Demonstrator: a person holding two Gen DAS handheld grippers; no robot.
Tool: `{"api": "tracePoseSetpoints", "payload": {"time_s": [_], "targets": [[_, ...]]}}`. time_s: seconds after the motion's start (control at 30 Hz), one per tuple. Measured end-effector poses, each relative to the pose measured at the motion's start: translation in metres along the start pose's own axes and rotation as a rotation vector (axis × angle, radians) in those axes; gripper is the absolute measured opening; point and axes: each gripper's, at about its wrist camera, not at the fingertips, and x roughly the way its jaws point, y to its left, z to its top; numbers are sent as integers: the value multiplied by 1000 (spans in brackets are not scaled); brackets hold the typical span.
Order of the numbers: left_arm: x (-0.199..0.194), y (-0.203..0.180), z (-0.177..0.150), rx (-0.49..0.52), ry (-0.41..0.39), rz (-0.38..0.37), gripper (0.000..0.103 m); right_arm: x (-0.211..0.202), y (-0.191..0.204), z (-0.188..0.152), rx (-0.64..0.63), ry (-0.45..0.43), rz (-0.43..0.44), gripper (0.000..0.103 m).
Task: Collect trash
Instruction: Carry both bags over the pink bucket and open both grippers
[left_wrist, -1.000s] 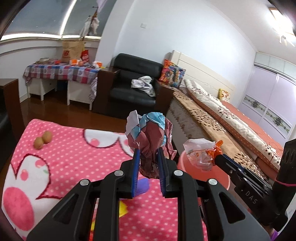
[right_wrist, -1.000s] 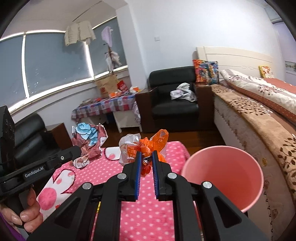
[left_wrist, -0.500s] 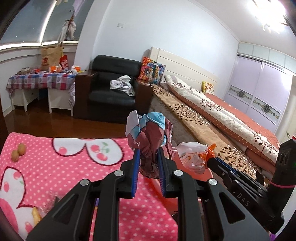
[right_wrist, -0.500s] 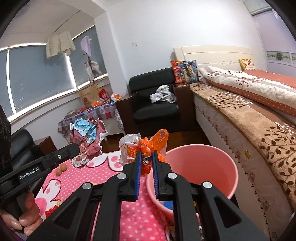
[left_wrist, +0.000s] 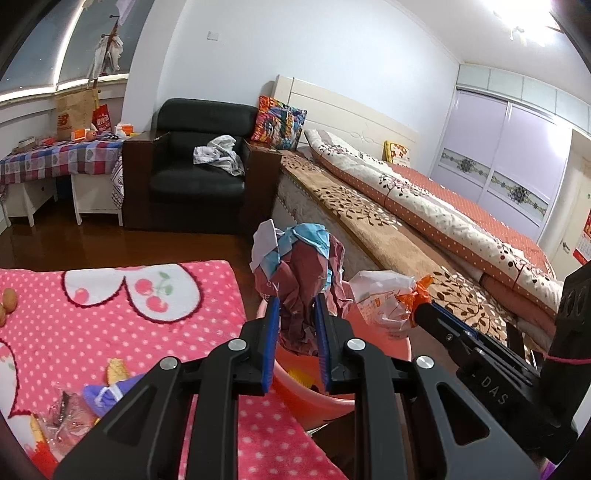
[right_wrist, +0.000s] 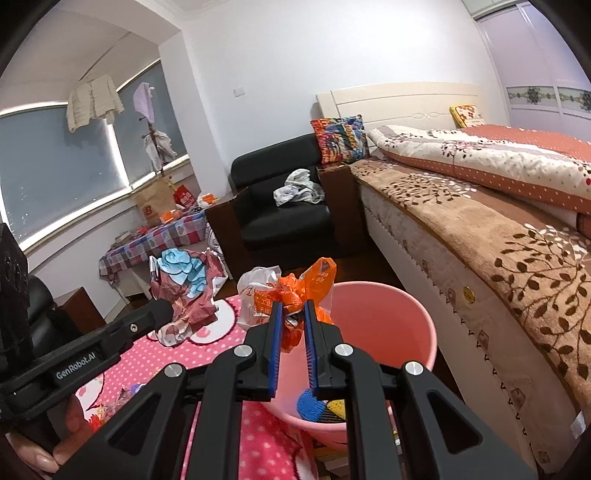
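My left gripper (left_wrist: 295, 308) is shut on a crumpled maroon and blue wrapper (left_wrist: 299, 266) and holds it over the near rim of a pink bucket (left_wrist: 332, 397). My right gripper (right_wrist: 292, 315) is shut on a crumpled orange and white plastic bag (right_wrist: 284, 295), held above the same pink bucket (right_wrist: 384, 325). The bucket holds some coloured trash at its bottom. The wrapper also shows in the right wrist view (right_wrist: 188, 291), the bag in the left wrist view (left_wrist: 384, 302).
A pink polka-dot blanket (left_wrist: 110, 332) covers the table on the left, with wrappers (left_wrist: 92, 398) and two small brown fruits (left_wrist: 7, 301) on it. A bed (right_wrist: 480, 229) runs along the right. A black armchair (left_wrist: 199, 181) stands behind.
Both grippers have moved right and forward with their trash, from over the blanket to above the pink bucket. Both remain shut.
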Motion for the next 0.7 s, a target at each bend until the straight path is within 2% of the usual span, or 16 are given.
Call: {"api": "tracePoseSetpoints", "payload": {"time_s": [0.7], "targets": [[48,-25,-20,43,100,-22,19,12,-35,-11,52,34,-42,11]]}}
